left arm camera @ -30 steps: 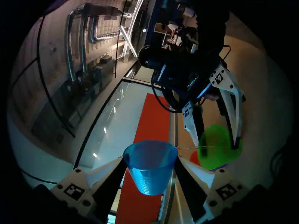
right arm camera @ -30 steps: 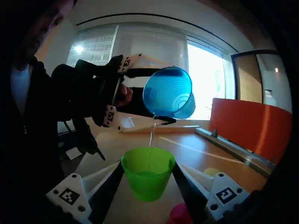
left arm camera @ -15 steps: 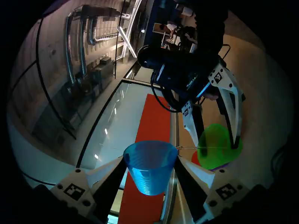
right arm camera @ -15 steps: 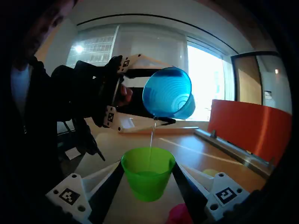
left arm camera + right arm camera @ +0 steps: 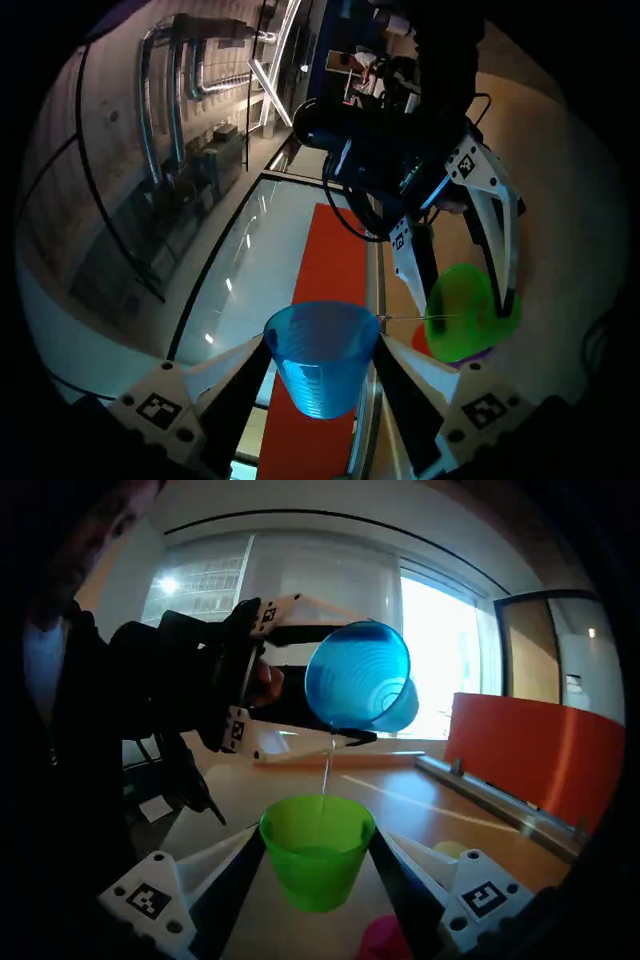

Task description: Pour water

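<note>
In the left gripper view my left gripper (image 5: 320, 360) is shut on a blue cup (image 5: 322, 366), which is tipped on its side. A thin stream of water runs from its rim to a green cup (image 5: 462, 314) held farther off by the right gripper (image 5: 464, 288). In the right gripper view my right gripper (image 5: 318, 856) is shut on the green cup (image 5: 318, 856), upright and partly filled. Above it hangs the tilted blue cup (image 5: 358, 678), its mouth towards me, held by the left gripper (image 5: 320, 680) in a person's hand. The water stream (image 5: 326, 772) falls into the green cup.
A wooden table (image 5: 416, 800) lies under both cups. An orange panel (image 5: 536, 752) on a metal rail stands at the right. A pink object (image 5: 382, 940) and a yellow one (image 5: 453, 849) sit on the table near the green cup. The person stands at the left.
The blue cup has tipped a little further towards me. The water keeps running and the green cup stays still.
</note>
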